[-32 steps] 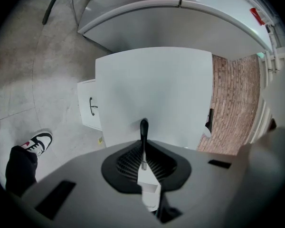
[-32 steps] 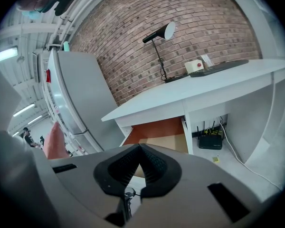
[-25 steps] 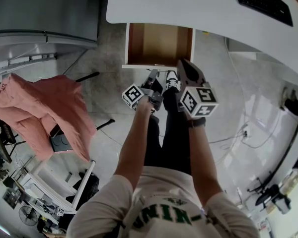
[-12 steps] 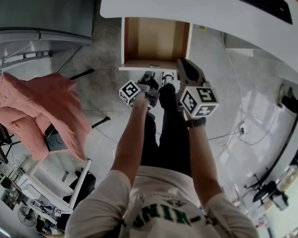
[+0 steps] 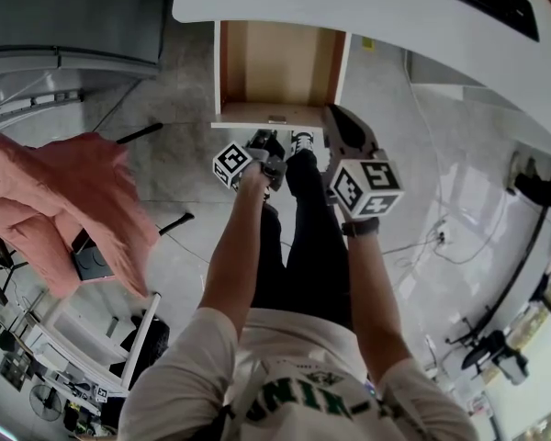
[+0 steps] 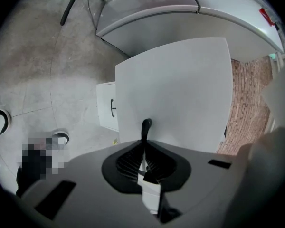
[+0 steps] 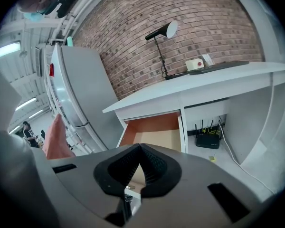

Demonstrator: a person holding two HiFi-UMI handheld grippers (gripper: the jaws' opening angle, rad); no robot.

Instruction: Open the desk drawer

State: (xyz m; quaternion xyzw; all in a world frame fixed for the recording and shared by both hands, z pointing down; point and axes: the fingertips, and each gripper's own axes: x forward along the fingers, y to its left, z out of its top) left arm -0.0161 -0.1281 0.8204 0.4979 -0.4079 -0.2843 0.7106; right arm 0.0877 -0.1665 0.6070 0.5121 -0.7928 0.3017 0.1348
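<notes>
Since the drawer (image 5: pixel 280 62) already stands pulled well out from under the white worktop (image 5: pixel 349 7), little seems left to do. Any last pull should run straight out, not sideways. The left hand-held gripper (image 5: pixel 272 166) and right hand-held gripper (image 5: pixel 338 122) hang near its front, both clenched on nothing.

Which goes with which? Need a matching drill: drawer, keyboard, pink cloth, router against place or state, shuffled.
Things:
1 drawer
2 keyboard
3 pink cloth
4 router

Place or state:
A on the floor under the desk
B lying on top of the desk
C pulled out, open
D hanging in folds at the head view's left

Pairs: 1-C, 2-B, 3-D, 4-A
</notes>
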